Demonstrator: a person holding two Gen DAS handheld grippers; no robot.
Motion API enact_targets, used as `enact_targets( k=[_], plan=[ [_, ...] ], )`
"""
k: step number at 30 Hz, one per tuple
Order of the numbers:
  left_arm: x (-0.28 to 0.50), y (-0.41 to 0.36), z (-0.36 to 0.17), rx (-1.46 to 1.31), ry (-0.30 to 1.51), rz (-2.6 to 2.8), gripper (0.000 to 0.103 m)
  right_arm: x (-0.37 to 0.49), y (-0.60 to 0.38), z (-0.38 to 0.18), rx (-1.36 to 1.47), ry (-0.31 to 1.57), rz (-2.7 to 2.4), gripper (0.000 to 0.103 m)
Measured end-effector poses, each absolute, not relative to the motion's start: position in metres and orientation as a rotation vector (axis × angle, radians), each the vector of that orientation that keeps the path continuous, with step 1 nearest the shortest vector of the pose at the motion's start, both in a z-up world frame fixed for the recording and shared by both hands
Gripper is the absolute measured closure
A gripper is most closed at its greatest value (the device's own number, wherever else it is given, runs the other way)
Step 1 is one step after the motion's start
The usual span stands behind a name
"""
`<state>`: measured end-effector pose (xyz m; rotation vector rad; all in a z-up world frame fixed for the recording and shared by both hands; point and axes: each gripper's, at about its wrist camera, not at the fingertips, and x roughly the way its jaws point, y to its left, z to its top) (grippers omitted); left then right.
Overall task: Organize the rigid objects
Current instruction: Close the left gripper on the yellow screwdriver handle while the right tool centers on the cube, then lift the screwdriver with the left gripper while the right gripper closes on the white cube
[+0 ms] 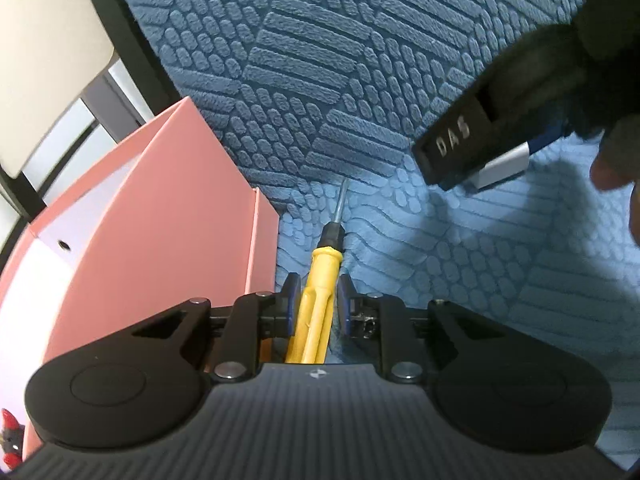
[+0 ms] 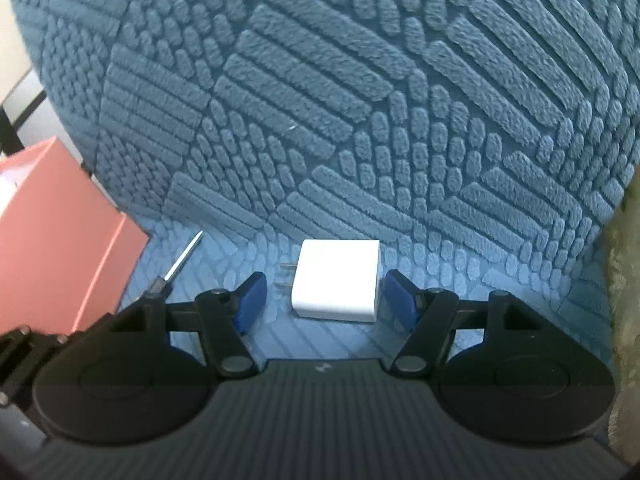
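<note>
Left tongs [image 1: 315, 298] nearly closed on yellow screwdriver [image 1: 316, 300], pads at its handle, beside pink box [image 1: 168, 216]. Right tongs [image 2: 326, 298] spread wide, straddling white charger [image 2: 336, 280] on blue textured mat [image 2: 320, 100], untouched.

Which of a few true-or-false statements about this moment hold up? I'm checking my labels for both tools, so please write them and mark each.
1. The left tool has a yellow-handled screwdriver between its fingers. True.
2. The right tool is clamped shut on the white plastic plug charger. False: its fingers stand apart on either side of the charger, with gaps showing.
3. The screwdriver's metal tip points toward the textured blue fabric backrest. True.
4. The pink cardboard box lies to the right of the screwdriver. False: in both views it is to the left.
5. The charger's prongs face the right finger. False: they point left.
</note>
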<state>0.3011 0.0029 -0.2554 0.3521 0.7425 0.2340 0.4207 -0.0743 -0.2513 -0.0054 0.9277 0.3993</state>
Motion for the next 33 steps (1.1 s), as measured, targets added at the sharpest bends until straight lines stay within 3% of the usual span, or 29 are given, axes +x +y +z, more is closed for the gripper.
enact_targets(
  k=[2, 4, 6, 13, 22, 27, 33],
  plan=[
    [0.300, 0.007, -0.250, 0.304, 0.750, 0.219, 0.082, 0.421, -0.068, -0.253, -0.039, 0.933, 0.397, 0.042],
    [0.298, 0.008, -0.244, 0.268, 0.752, 0.200, 0.084, 0.421, -0.068, -0.252, -0.031, 0.950, 0.383, 0.043],
    [0.294, 0.007, -0.238, 0.237, 0.748, 0.175, 0.097, 0.422, -0.068, -0.250, 0.000, 0.963, 0.380, 0.043],
    [0.280, -0.002, -0.230, 0.230, 0.750, 0.131, 0.098, 0.426, -0.078, -0.245, 0.008, 0.997, 0.310, 0.043],
    [0.289, 0.011, -0.235, 0.245, 0.747, 0.177, 0.096, 0.407, -0.074, -0.239, -0.038, 0.998, 0.323, 0.043],
    [0.293, 0.010, -0.240, 0.250, 0.760, 0.189, 0.081, 0.407, -0.069, -0.247, -0.033, 1.004, 0.327, 0.043],
    [0.297, 0.012, -0.247, 0.235, 0.784, 0.184, 0.078, 0.404, -0.082, -0.241, -0.009, 1.015, 0.330, 0.043]
  ],
)
